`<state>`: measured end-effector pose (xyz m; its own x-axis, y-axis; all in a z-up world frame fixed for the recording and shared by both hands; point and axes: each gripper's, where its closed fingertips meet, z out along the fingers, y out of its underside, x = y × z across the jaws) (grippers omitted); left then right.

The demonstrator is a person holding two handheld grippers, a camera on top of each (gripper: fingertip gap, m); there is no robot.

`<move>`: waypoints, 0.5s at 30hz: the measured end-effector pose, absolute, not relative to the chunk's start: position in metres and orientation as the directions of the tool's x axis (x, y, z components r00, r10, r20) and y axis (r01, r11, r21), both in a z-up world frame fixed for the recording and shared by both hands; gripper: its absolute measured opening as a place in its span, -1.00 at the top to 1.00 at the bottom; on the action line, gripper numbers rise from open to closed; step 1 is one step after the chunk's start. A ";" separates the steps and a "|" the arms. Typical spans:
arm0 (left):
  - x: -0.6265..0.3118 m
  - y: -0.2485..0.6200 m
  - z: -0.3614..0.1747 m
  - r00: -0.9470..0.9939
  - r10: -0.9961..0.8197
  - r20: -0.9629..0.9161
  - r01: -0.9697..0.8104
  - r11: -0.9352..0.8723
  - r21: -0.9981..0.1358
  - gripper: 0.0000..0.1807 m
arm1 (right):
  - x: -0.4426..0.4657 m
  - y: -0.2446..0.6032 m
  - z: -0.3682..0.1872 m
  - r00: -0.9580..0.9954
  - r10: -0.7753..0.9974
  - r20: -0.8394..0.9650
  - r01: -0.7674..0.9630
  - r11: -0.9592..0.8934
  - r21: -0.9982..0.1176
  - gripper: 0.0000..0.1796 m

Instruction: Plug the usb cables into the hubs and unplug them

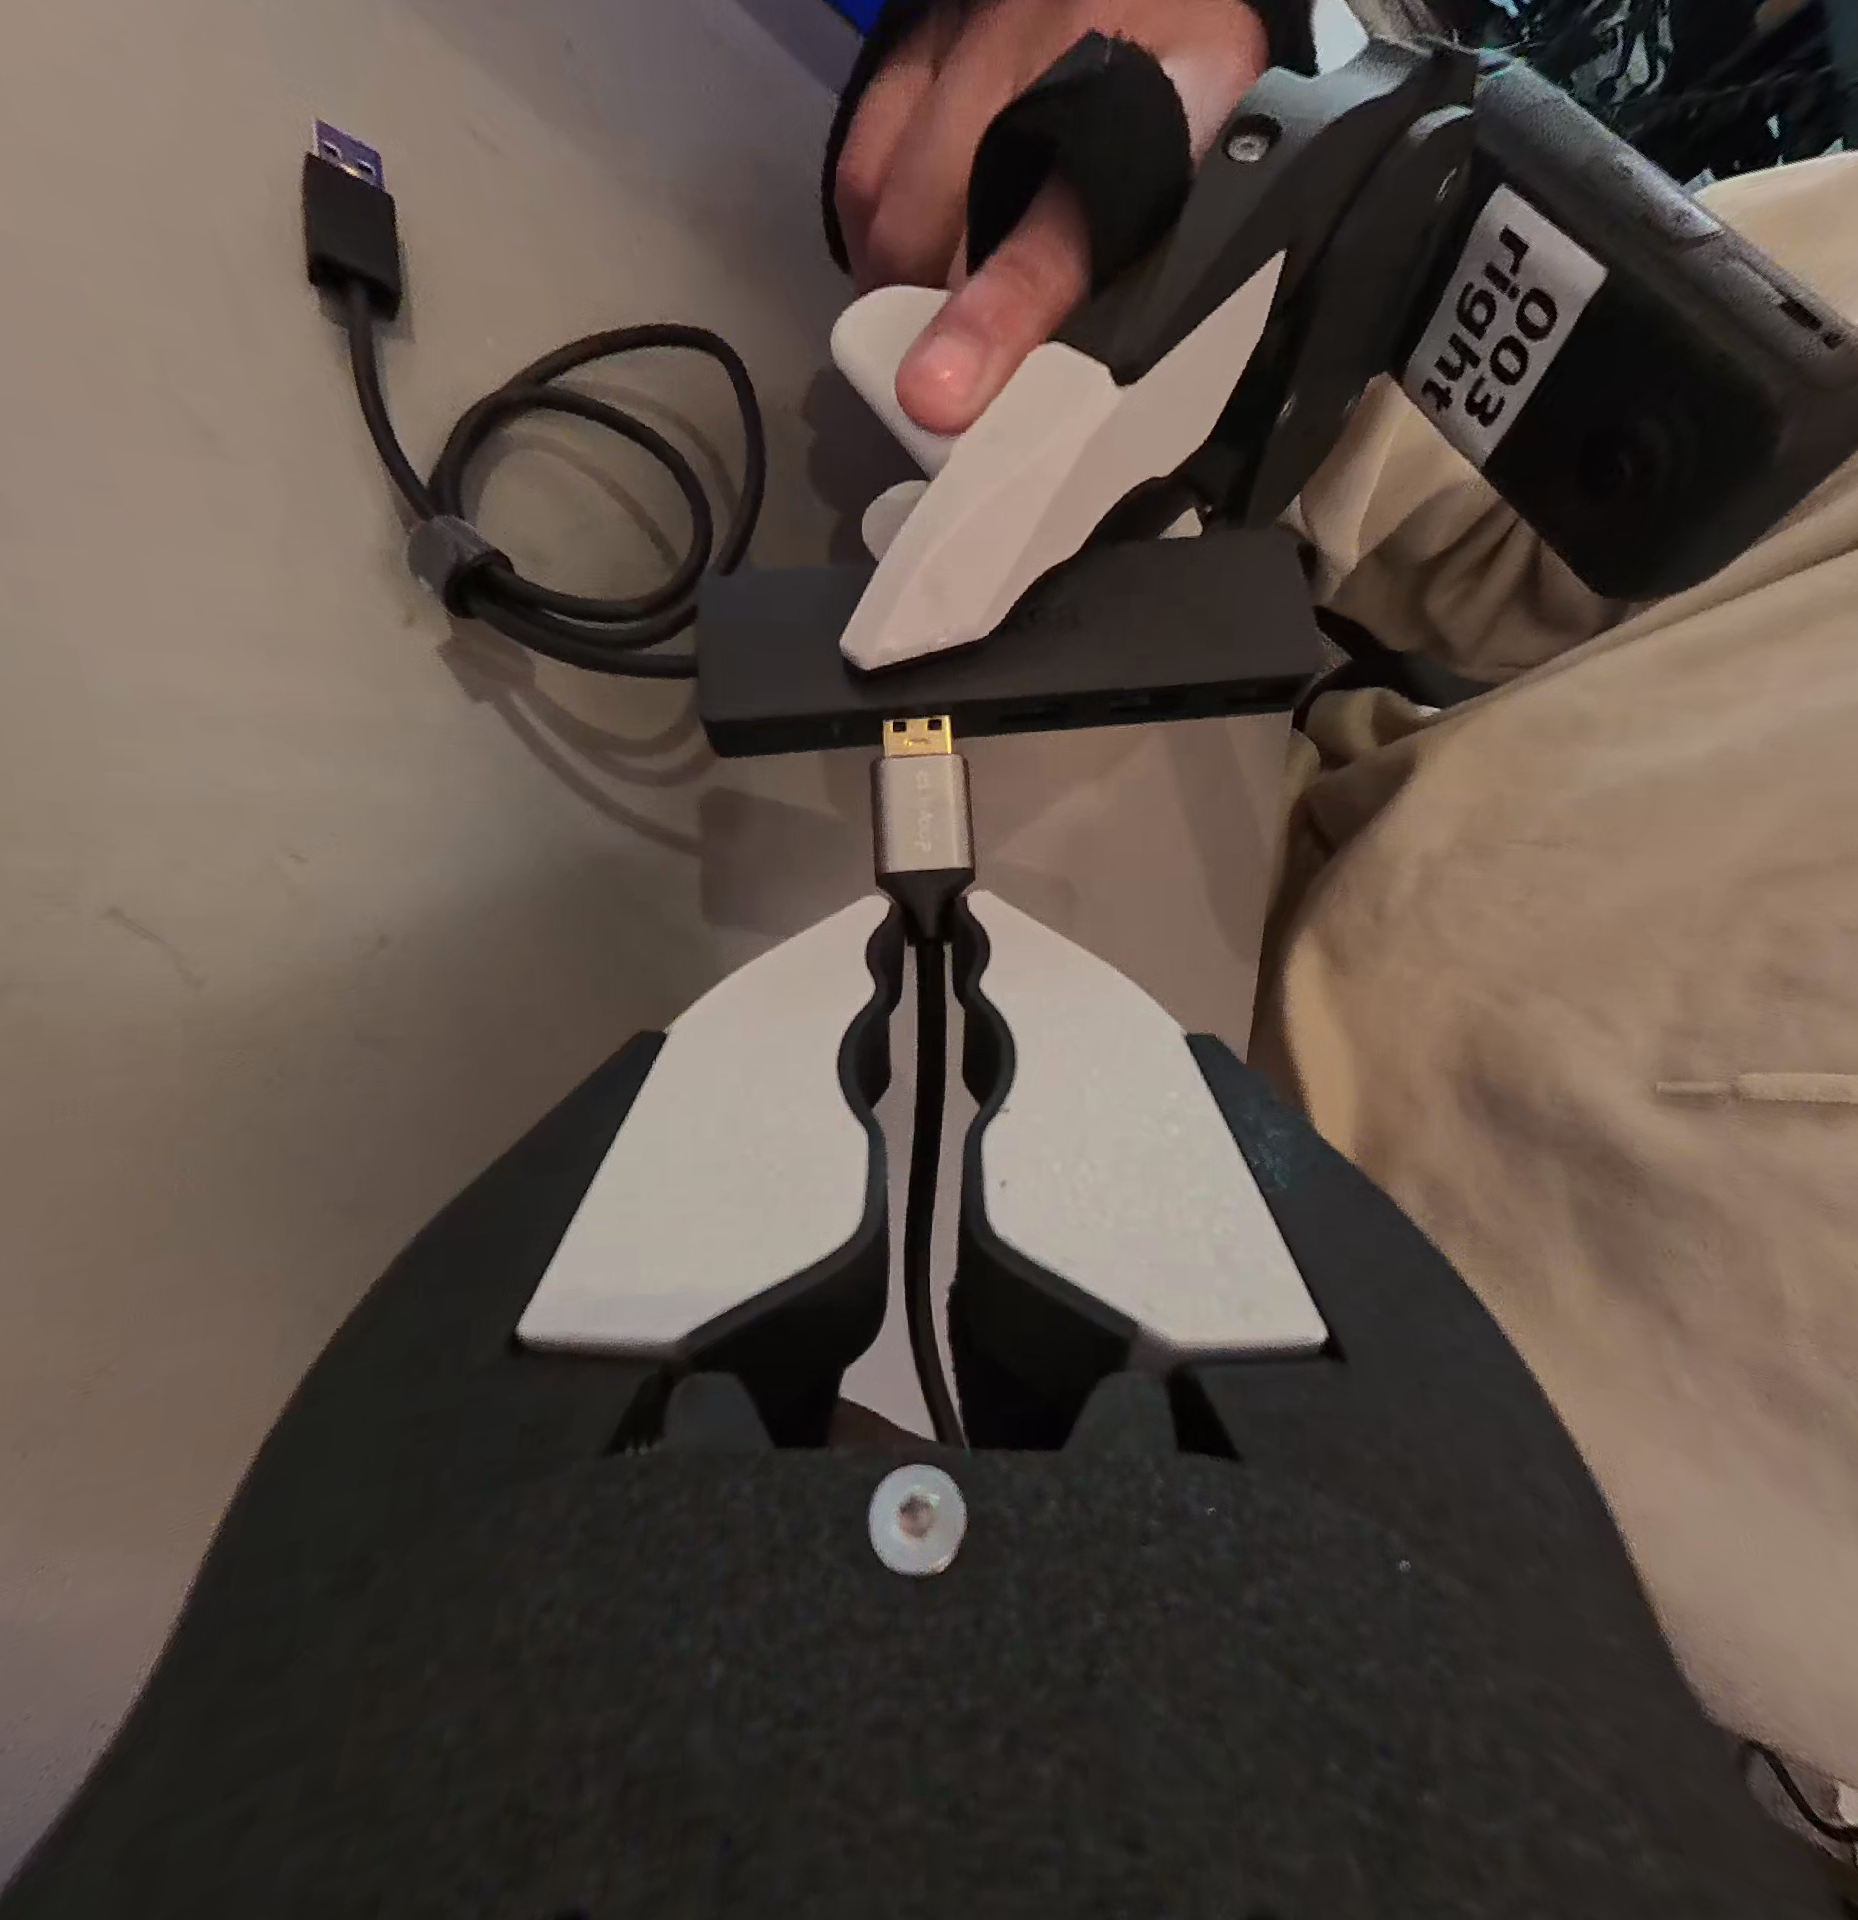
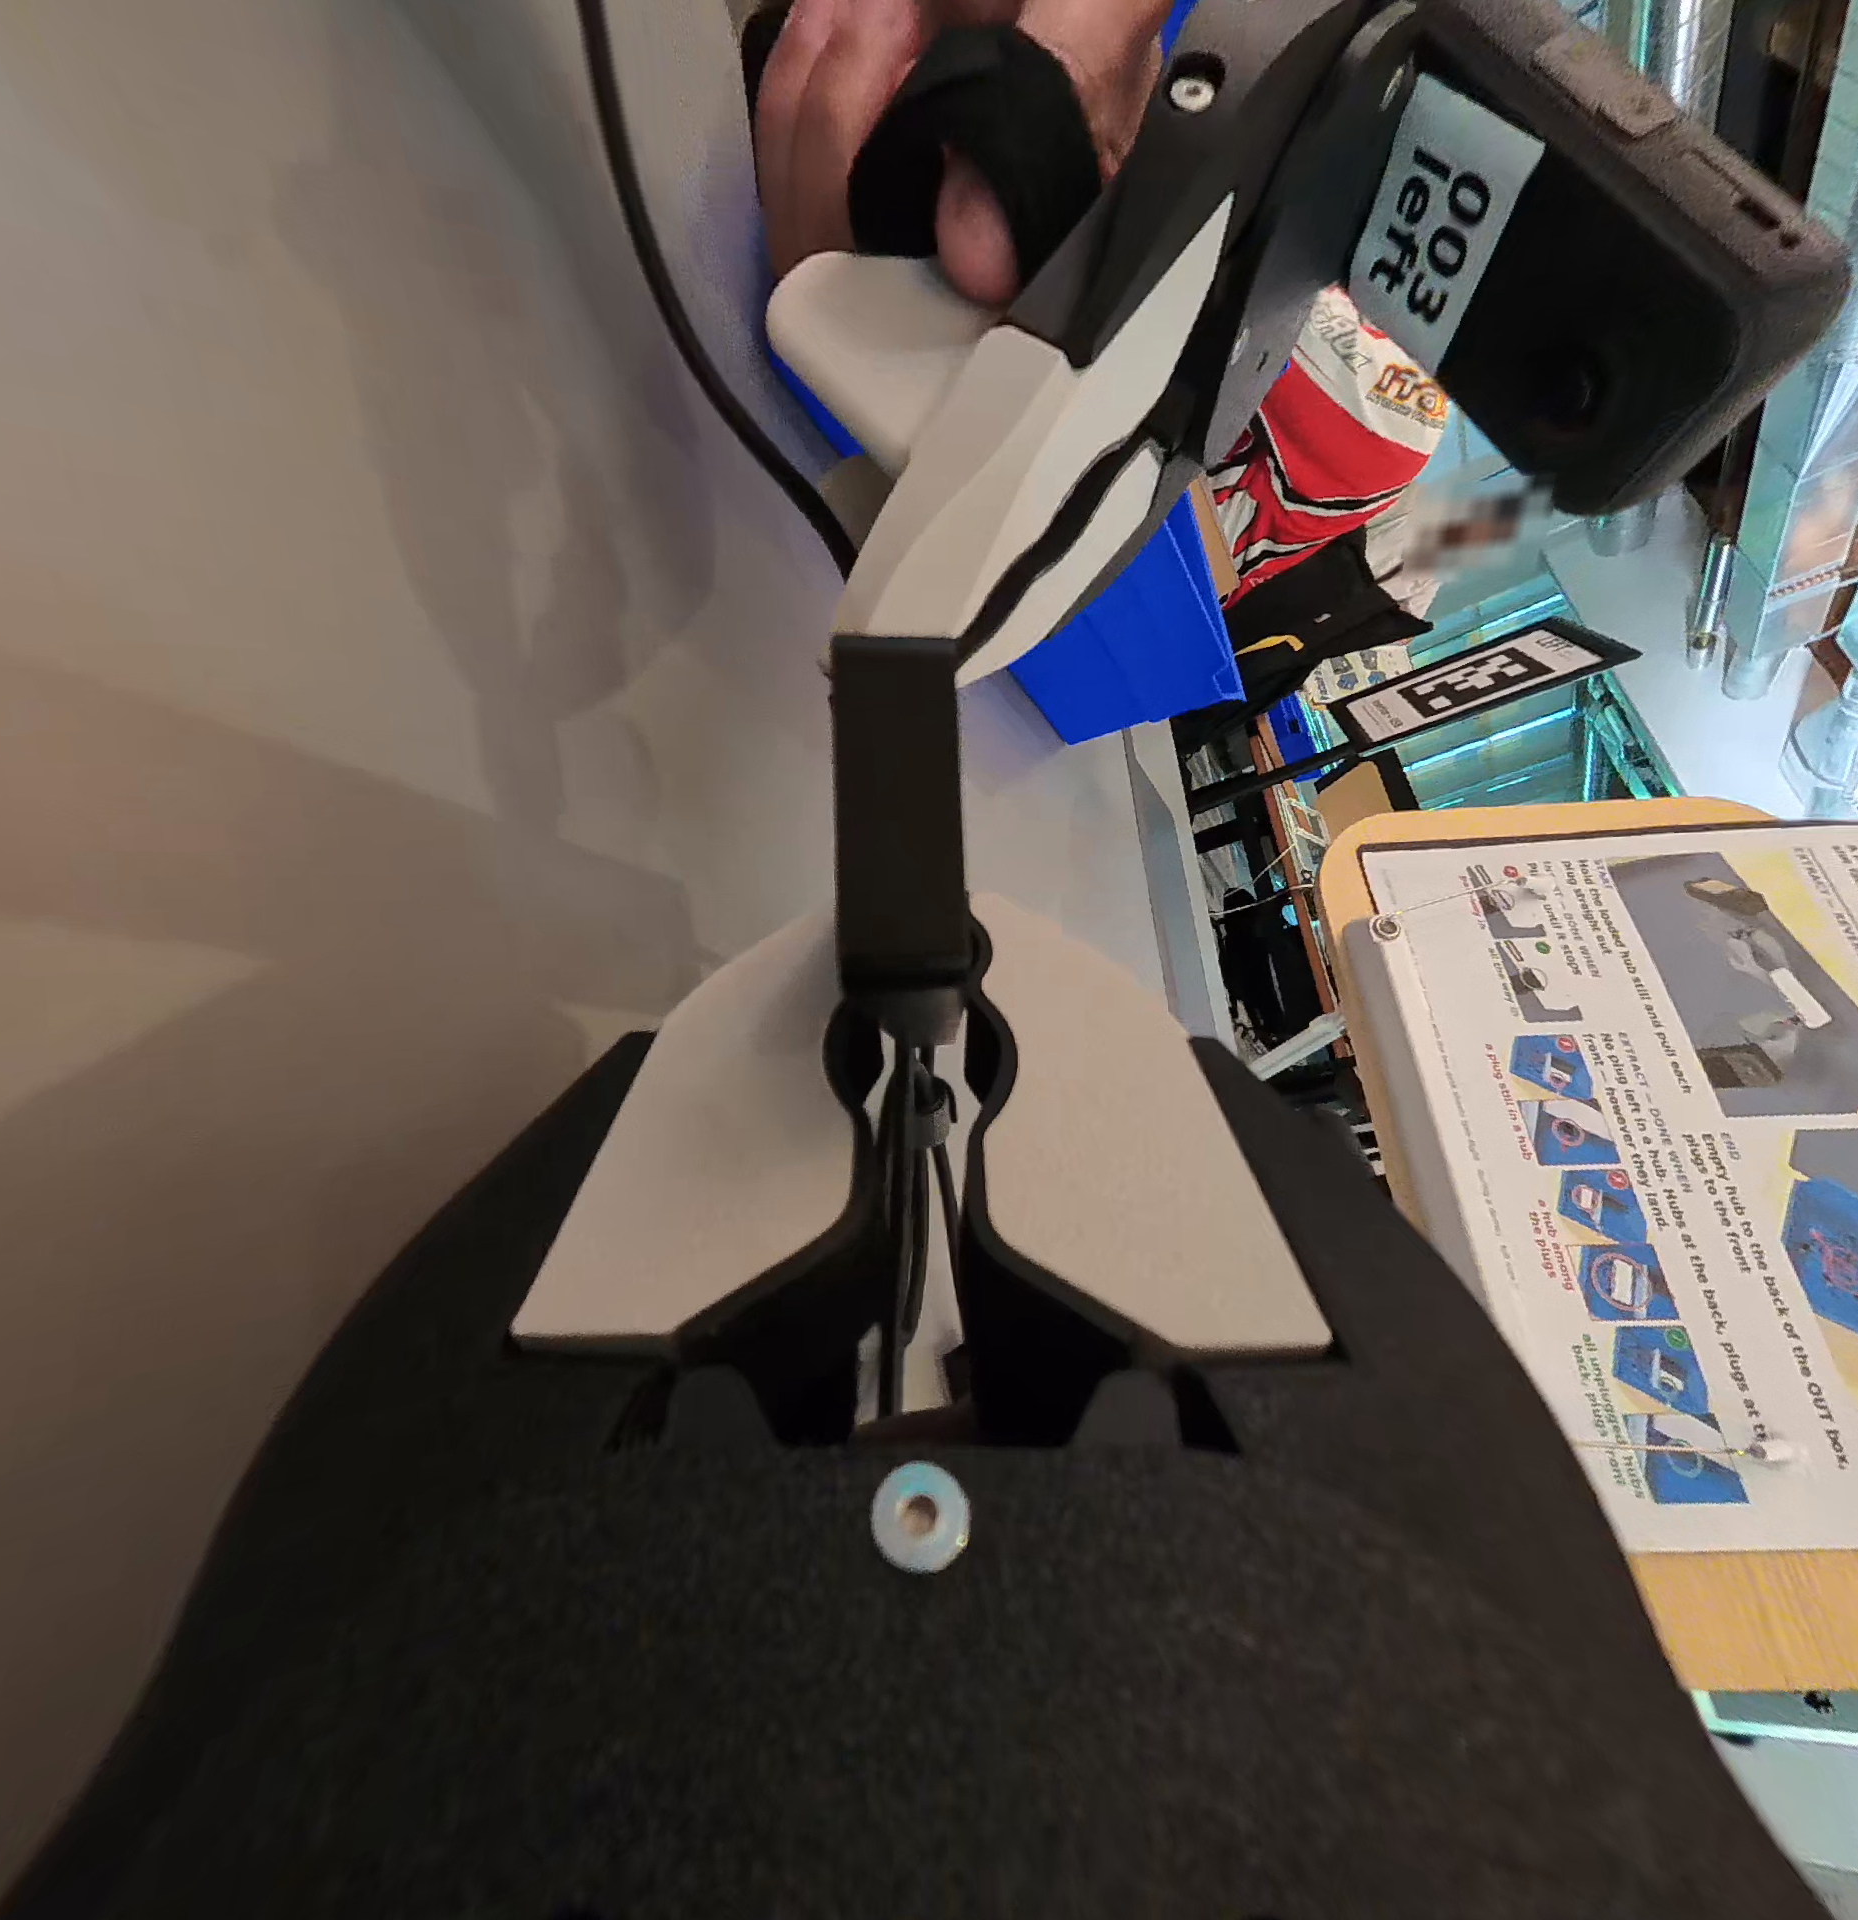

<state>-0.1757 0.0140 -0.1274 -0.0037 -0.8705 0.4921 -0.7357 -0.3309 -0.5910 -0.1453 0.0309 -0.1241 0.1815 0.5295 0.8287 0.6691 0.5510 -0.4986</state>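
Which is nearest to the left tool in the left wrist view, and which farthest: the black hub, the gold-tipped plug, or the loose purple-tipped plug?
1. Gold-tipped plug, just beyond the left tool.
2. Black hub, directly ahead.
3. Purple-tipped plug, far left on the table.

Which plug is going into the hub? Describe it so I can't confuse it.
Find the black hub pinched by the right tool. At its near edge, the left tool holds a grey-shelled plug with a gold tip; the loose black plug has a purple tip.

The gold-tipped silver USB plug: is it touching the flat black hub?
Touching. The left wrist view shows the plug's gold tip entering a port on the hub.
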 end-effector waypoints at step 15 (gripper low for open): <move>-0.182 0.003 -0.138 -0.069 -0.840 0.539 -0.799 -0.277 -0.533 0.91 | -0.157 0.021 -0.138 0.120 0.596 0.794 0.684 0.530 -0.501 0.88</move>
